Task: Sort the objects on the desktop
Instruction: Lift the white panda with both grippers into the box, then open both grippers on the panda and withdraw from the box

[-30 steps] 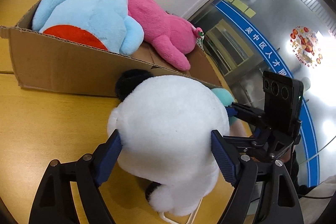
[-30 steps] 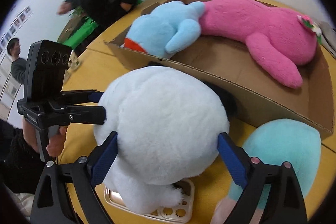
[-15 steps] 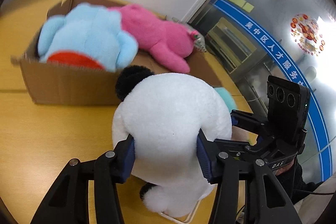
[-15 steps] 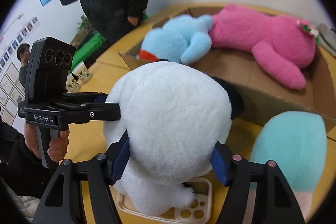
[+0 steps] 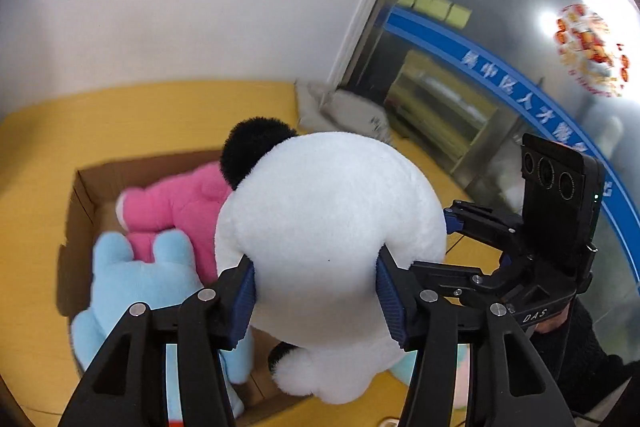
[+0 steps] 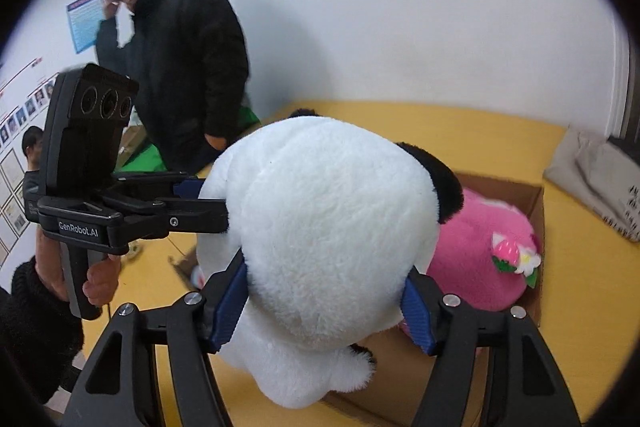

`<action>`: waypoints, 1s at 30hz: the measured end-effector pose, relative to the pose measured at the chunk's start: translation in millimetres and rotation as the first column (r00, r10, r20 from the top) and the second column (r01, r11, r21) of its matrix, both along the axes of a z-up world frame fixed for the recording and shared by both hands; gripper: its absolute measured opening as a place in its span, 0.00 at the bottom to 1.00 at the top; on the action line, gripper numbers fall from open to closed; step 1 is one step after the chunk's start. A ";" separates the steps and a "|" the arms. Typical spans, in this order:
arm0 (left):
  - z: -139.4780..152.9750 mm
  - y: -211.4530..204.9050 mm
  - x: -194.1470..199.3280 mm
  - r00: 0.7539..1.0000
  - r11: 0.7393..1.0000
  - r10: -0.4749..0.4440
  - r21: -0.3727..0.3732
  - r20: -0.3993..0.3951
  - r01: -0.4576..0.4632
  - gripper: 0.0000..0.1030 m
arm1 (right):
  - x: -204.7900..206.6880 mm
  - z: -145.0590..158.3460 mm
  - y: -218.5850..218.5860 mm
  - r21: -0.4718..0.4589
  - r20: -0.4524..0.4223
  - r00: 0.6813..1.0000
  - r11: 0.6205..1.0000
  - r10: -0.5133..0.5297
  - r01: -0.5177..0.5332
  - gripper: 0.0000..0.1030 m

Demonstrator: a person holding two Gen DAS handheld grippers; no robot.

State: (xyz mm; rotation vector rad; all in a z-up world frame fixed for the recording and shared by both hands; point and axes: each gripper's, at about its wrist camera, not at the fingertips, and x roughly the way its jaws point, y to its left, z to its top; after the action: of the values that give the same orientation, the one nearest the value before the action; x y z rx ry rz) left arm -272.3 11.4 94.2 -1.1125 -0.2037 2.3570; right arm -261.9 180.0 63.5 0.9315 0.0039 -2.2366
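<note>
Panda plush (image 5: 328, 227) squeezed between both fingers (image 5: 244, 291).

Your left wrist camera peers down, close behind the round white-and-black plush panda (image 5: 332, 247); your right does likewise. Both share the open brown cardboard box (image 5: 86, 187), toward 10 and 3 o'clock.

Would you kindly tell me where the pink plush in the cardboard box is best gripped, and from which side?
The pink plush is probably best taken by its narrower leg end, from above: the cardboard box walls it in, the blue plush lies against its near side, and its round head looks wide for jaws.
</note>
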 end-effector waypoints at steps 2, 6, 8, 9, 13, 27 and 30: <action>-31.4 4.4 -14.2 0.998 1.000 0.004 -0.019 0.068 -0.003 0.56 | -15.3 -30.9 -0.1 0.037 0.059 0.998 0.999 0.000 -0.002 0.65; -78.9 5.0 -28.0 0.989 0.999 0.005 -0.037 0.151 0.001 0.60 | -32.9 -80.2 -8.9 0.104 0.186 0.983 0.995 -0.010 -0.010 0.66; -82.1 -0.7 -26.8 0.987 1.000 -0.006 -0.016 0.160 0.008 0.62 | -31.5 -80.9 -14.3 0.133 0.198 0.980 0.991 -0.003 -0.024 0.70; -82.1 -3.0 -25.9 0.987 1.000 -0.014 -0.011 0.162 0.016 0.63 | -30.9 -78.9 -15.9 0.147 0.205 0.979 0.988 0.008 -0.039 0.71; -79.3 -17.7 -21.8 0.986 1.000 -0.015 0.012 0.168 0.013 0.67 | -28.1 -55.2 2.5 0.138 0.178 0.984 0.989 0.029 -0.054 0.76; -76.2 -25.5 11.1 0.989 0.994 0.101 -0.047 0.105 -0.096 0.72 | -75.4 -93.2 -38.0 0.290 0.189 0.975 0.955 -0.119 0.060 0.39; -69.4 -34.5 35.6 0.989 0.993 0.121 -0.026 0.081 -0.119 0.73 | -74.6 -94.4 -34.9 0.284 0.196 0.970 0.955 -0.143 0.084 0.40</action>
State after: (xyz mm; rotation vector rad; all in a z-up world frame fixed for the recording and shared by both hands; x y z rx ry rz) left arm -236.7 -23.1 24.8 -1.2408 -0.2837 2.4250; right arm -336.5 145.1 -30.9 1.3520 0.1702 -2.2661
